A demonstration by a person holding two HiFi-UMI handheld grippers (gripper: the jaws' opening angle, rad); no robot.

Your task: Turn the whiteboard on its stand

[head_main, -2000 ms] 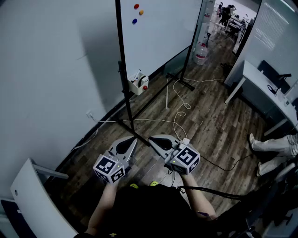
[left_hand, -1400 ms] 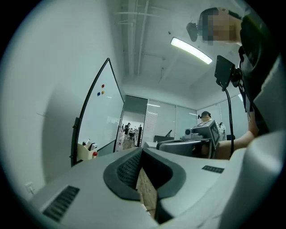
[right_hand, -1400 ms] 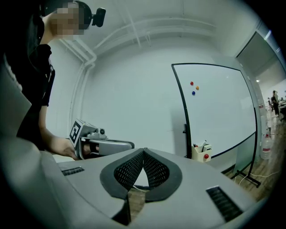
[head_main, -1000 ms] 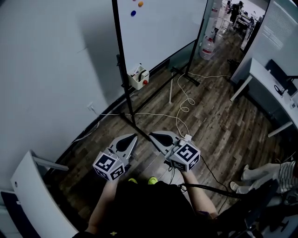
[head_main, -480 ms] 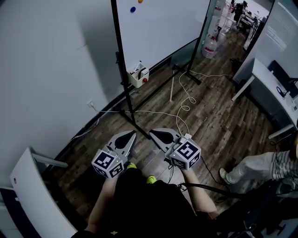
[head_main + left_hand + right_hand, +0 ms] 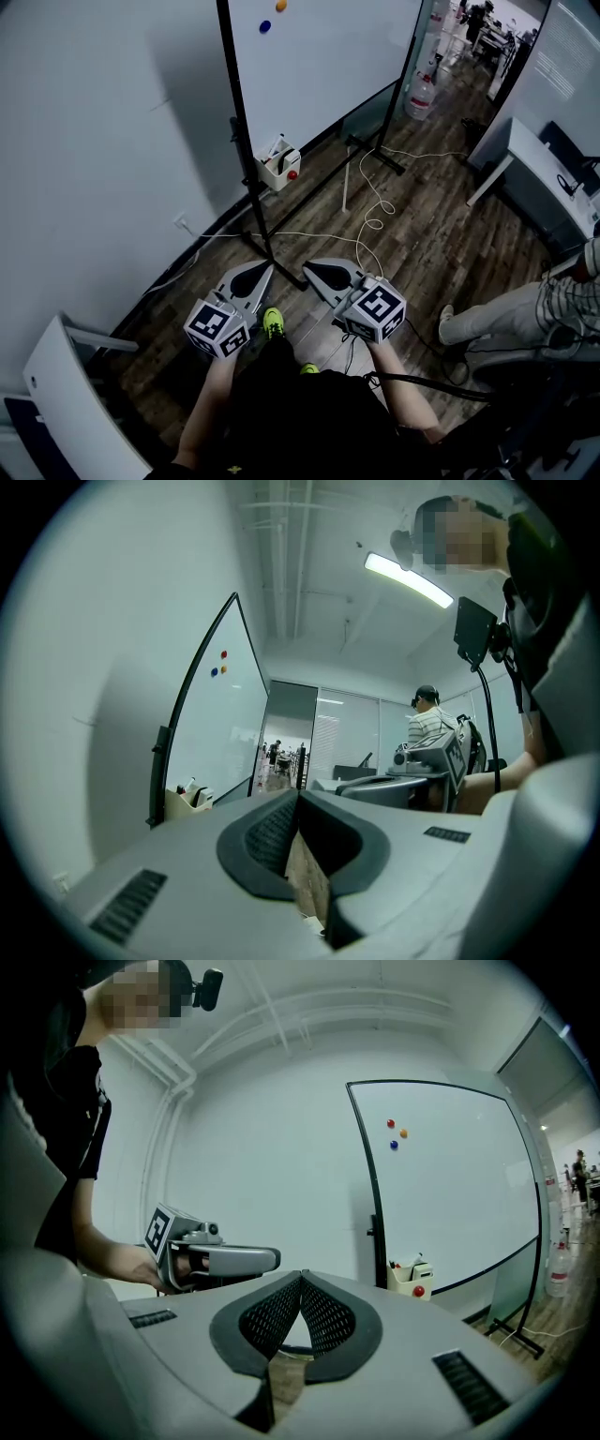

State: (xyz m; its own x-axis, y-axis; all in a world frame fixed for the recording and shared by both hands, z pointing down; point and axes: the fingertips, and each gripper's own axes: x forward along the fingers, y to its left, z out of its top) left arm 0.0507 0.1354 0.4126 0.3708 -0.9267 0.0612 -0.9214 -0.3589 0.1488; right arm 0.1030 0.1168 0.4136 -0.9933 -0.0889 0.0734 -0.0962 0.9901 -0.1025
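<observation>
The whiteboard (image 6: 323, 66) stands ahead of me on a black stand (image 6: 246, 159), with coloured magnets near its top. It also shows in the left gripper view as the whiteboard (image 6: 211, 733) and in the right gripper view as the whiteboard (image 6: 450, 1194). My left gripper (image 6: 265, 270) and right gripper (image 6: 307, 268) are held low side by side, short of the stand's foot and touching nothing. Both are shut and hold nothing: the left gripper (image 6: 298, 795) and the right gripper (image 6: 301, 1277) have their jaws closed tip to tip.
A small marker box (image 6: 280, 167) hangs on the stand. A white cable (image 6: 370, 211) loops over the wood floor. A water bottle (image 6: 422, 94) stands beyond the board, a desk (image 6: 544, 178) at the right. Another person's legs (image 6: 506, 323) reach in from the right. A white panel (image 6: 66, 403) is at lower left.
The stand has drawn closer as I stepped forward, a shoe now showing below the grippers. The other person's legs moved further in from the right. Both grippers stayed shut.
</observation>
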